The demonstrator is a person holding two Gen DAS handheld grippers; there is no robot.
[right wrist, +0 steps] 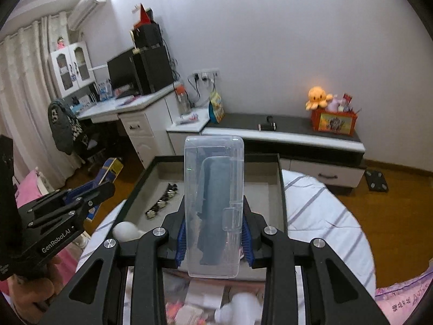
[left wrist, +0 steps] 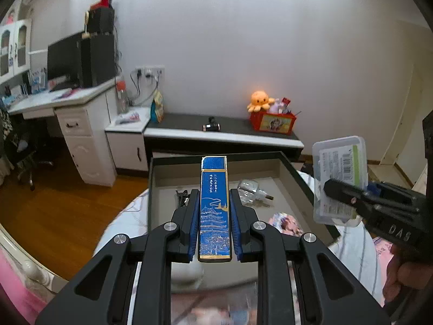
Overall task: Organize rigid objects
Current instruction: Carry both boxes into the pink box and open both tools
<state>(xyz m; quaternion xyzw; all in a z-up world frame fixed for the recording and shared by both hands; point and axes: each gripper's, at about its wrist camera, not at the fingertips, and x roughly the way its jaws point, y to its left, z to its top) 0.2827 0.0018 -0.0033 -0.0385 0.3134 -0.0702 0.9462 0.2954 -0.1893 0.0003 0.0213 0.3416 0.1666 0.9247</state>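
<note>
My left gripper [left wrist: 213,192] is shut on a long blue box [left wrist: 215,216] with a gold pagoda print, held above a dark-rimmed grey tray [left wrist: 150,184]. In the right wrist view that gripper [right wrist: 108,187] shows at the left with the blue box [right wrist: 112,168] sticking out of it. My right gripper [right wrist: 214,201] is shut on a clear plastic case [right wrist: 213,162] with a dark object inside, over the near edge of the tray [right wrist: 282,189]. From the left wrist view the right gripper [left wrist: 333,187] holds the case [left wrist: 339,162] label side out.
In the tray lie a clear glass piece [left wrist: 250,189] and a string of metal clips [right wrist: 162,203]. The tray rests on a striped cloth [right wrist: 319,211]. Behind stand a low dark-topped cabinet [left wrist: 224,135] with a red box [left wrist: 273,122] and a white desk [left wrist: 67,100].
</note>
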